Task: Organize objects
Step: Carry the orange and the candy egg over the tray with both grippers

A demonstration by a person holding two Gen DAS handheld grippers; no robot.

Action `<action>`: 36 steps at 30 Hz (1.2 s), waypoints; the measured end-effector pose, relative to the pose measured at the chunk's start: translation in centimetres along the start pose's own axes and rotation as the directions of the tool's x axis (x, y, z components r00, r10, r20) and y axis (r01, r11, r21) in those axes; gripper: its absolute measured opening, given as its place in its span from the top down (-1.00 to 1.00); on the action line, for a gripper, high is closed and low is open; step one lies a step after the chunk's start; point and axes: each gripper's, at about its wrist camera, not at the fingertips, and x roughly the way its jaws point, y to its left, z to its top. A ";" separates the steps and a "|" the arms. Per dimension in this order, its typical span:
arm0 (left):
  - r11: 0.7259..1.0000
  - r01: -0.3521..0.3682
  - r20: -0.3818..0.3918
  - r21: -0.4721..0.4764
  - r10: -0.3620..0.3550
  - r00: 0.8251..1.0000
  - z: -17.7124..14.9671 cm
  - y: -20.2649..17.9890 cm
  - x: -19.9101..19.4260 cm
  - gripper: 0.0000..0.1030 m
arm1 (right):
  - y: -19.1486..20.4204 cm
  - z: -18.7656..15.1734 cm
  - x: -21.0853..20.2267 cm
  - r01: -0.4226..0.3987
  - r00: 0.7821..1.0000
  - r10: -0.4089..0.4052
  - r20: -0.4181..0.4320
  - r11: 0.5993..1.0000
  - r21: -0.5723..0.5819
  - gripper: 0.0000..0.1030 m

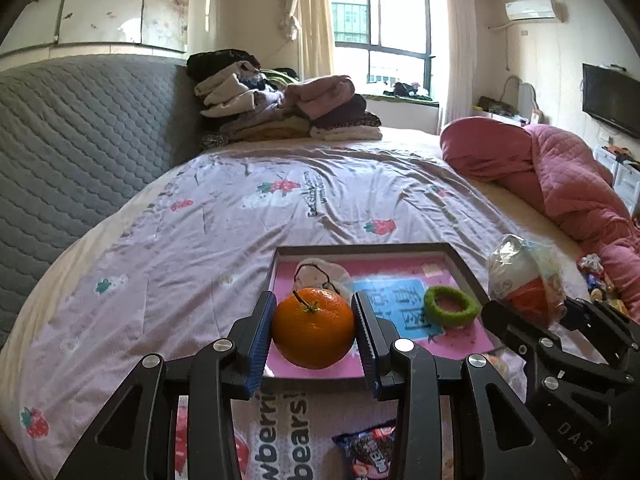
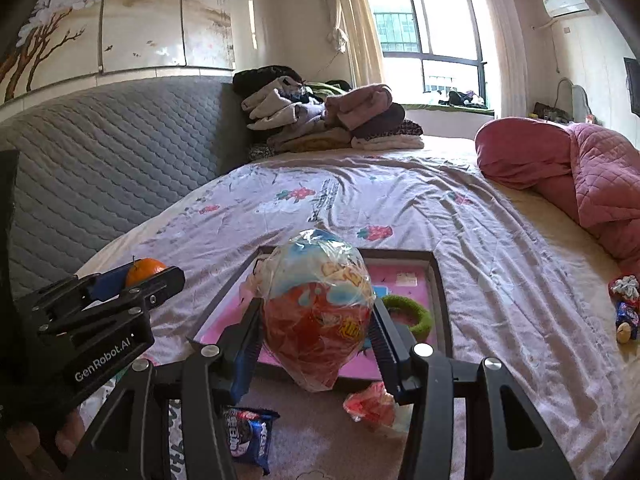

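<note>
My left gripper [image 1: 314, 332] is shut on an orange [image 1: 313, 334] and holds it over the near left part of a dark-framed tray [image 1: 360, 249] with a pink floor, lying on the bed. My right gripper [image 2: 316, 328] is shut on a plastic-wrapped toy egg [image 2: 318, 308] above the tray's near edge [image 2: 438, 280]; the egg also shows in the left wrist view [image 1: 524, 276]. A green ring [image 1: 451, 306] and a beige pouch [image 1: 320, 274] lie in the tray. The left gripper with the orange [image 2: 145, 270] shows at the left of the right wrist view.
A dark snack packet [image 2: 250, 440] and a red-white wrapper [image 2: 370, 402] lie on the sheet before the tray. Small items [image 2: 626, 308] lie at the right. A pink quilt [image 2: 580, 168] is bunched at the right, folded clothes [image 2: 332, 116] at the head, a grey headboard [image 2: 100, 168] at the left.
</note>
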 end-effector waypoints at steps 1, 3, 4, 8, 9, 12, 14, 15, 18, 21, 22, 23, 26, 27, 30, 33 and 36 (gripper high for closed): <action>1.000 -0.002 0.005 0.006 0.002 1.000 0.5 -0.1 0.0 0.23 | 0.0 0.3 0.0 0.005 1.000 -0.005 0.002 1.000 -0.006 0.02; 1.000 -0.009 0.021 0.022 0.009 1.000 1.3 -0.3 0.0 0.23 | -0.1 0.9 0.0 0.012 1.000 -0.011 0.011 1.000 -0.012 0.02; 1.000 -0.011 0.027 0.027 0.011 1.000 1.5 -0.4 -0.1 0.23 | -0.1 1.2 0.0 0.013 1.000 -0.013 0.017 1.000 -0.012 0.02; 0.999 -0.013 0.025 0.042 0.012 1.000 2.5 -0.5 0.4 0.23 | -0.3 2.1 0.0 0.019 0.999 -0.019 0.031 1.000 -0.020 0.02; 0.999 -0.015 0.023 0.044 0.014 1.000 2.6 -0.5 0.6 0.23 | -0.3 2.2 0.0 0.025 0.999 -0.024 0.034 0.999 -0.024 0.02; 0.999 -0.022 0.012 0.047 0.022 1.000 3.0 -0.6 1.2 0.23 | -0.5 2.5 0.0 0.033 0.999 -0.031 0.039 0.999 -0.030 0.02; 0.999 -0.016 0.011 0.048 0.016 1.000 3.5 -0.7 1.5 0.23 | -0.4 2.8 0.2 0.036 0.999 -0.035 0.042 0.999 -0.034 0.02; 0.999 -0.018 0.012 0.049 0.017 1.000 3.6 -0.8 1.5 0.23 | -0.5 2.9 0.2 0.037 0.998 -0.036 0.043 0.999 -0.034 0.02; 0.999 -0.014 0.020 0.051 0.013 1.000 4.1 -0.8 1.6 0.23 | -0.4 3.3 0.4 0.038 0.998 -0.035 0.048 0.998 -0.044 0.02; 0.999 -0.008 0.024 0.044 0.007 1.000 4.4 -0.7 1.6 0.23 | -0.3 3.6 0.3 0.038 0.998 -0.036 0.055 0.998 -0.053 0.02; 0.999 -0.006 0.025 0.045 0.005 1.000 4.5 -0.6 1.6 0.23 | -0.3 3.8 0.3 0.035 0.998 -0.032 0.056 0.998 -0.053 0.02; 0.999 -0.006 0.026 0.044 0.005 1.000 4.6 -0.6 1.7 0.23 | -0.3 3.9 0.2 0.034 0.998 -0.031 0.058 0.998 -0.052 0.02; 0.999 -0.002 0.028 0.043 0.001 1.000 4.9 -0.6 1.8 0.23 | -0.1 4.4 0.1 0.042 0.997 -0.038 0.072 0.997 -0.062 0.02; 0.999 0.001 0.026 0.045 -0.002 1.000 4.9 -0.6 1.9 0.23 | -0.2 4.5 0.1 0.044 0.996 -0.039 0.075 0.997 -0.064 0.02; 0.999 0.004 0.026 0.050 -0.005 1.000 5.0 -0.8 2.0 0.23 | -0.4 4.6 0.3 0.045 0.997 -0.041 0.069 0.997 -0.060 0.01; 0.999 0.005 0.022 0.048 -0.006 1.000 5.2 -0.9 2.4 0.23 | -0.7 4.8 0.8 0.042 0.998 -0.039 0.055 0.998 -0.054 0.02; 0.999 0.005 0.015 0.051 -0.005 1.000 5.4 -1.0 2.7 0.23 | -0.6 5.5 0.8 0.036 0.997 -0.032 0.072 0.997 -0.062 0.02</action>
